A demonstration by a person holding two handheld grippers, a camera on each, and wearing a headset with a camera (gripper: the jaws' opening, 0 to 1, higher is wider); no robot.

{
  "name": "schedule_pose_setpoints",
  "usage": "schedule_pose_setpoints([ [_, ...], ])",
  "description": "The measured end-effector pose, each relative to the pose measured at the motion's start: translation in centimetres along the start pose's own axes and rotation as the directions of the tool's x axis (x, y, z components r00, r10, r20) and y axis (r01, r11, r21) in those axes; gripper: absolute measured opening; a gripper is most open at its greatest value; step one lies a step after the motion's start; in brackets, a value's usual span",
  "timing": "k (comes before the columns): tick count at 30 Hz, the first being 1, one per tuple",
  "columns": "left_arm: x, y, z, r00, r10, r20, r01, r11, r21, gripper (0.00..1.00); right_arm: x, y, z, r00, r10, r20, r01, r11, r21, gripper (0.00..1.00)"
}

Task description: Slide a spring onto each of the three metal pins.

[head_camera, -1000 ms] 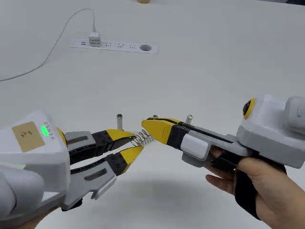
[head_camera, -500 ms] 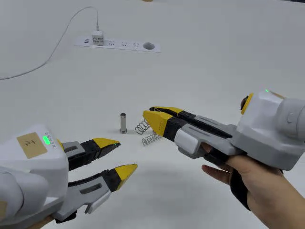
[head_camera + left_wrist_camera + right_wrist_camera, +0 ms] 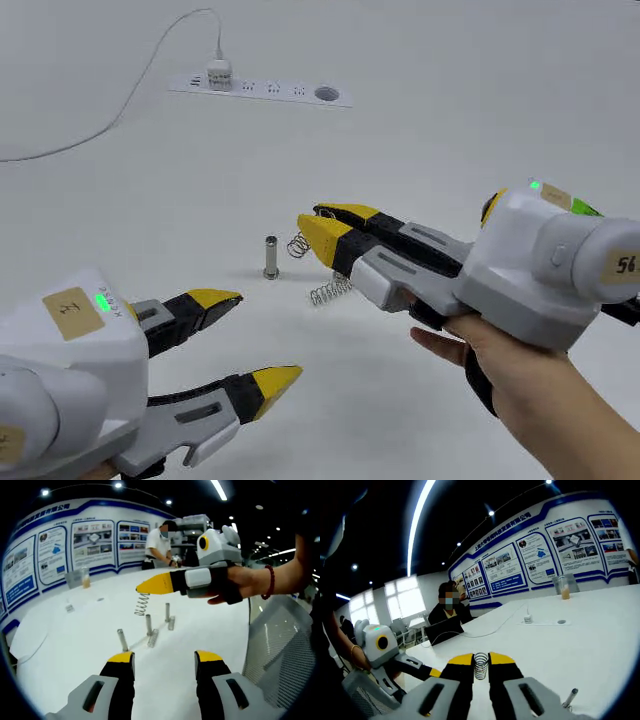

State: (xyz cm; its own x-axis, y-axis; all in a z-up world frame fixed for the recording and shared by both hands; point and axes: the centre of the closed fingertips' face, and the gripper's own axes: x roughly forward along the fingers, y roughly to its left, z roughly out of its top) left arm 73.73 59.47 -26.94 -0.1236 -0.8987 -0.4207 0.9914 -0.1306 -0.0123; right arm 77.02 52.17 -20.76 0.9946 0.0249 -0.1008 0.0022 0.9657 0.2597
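White tabletop (image 3: 450, 130) runs under both tools. Nearest me, my left hand-held gripper (image 3: 250, 338) hangs with jaws wide apart, holding nothing. Beyond it a loose spring (image 3: 330, 291) lies flat just right of a standing pin (image 3: 271, 256). Farther, my right hand-held gripper (image 3: 310, 222) pinches a second spring (image 3: 297, 244) between its tips, near that pin.

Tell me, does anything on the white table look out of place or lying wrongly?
One small coiled metal spring lies on its side on the white table, beside the upright metal pins and on no pin. The right gripper is shut on a second spring. Nothing looks damaged.
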Motion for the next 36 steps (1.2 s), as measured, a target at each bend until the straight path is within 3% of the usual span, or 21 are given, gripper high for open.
schedule_pose_setpoints([
  [10,0.2,0.3,-0.3,1.0000,0.004,0.009,-0.004,1.000,-0.026,0.61,2.3,-0.9,-0.8,0.9986,-0.031,-0.042,0.024,0.990,-0.138,0.12],
  [17,0.3,0.5,-0.4,0.9999,0.007,0.014,-0.007,0.999,-0.042,0.69,3.7,-1.5,-2.1,0.9950,-0.048,-0.088,0.032,0.984,-0.178,0.12],
  [24,0.5,0.4,-0.3,0.9997,0.006,0.022,-0.005,0.998,-0.055,0.78,4.5,-2.0,-3.0,0.9917,-0.063,-0.112,0.043,0.984,-0.171,0.12],
  [36,0.6,0.5,-0.4,0.9997,0.010,0.023,-0.009,0.997,-0.076,0.82,5.4,-1.9,-3.6,0.9878,-0.064,-0.142,0.030,0.974,-0.224,0.12],
])
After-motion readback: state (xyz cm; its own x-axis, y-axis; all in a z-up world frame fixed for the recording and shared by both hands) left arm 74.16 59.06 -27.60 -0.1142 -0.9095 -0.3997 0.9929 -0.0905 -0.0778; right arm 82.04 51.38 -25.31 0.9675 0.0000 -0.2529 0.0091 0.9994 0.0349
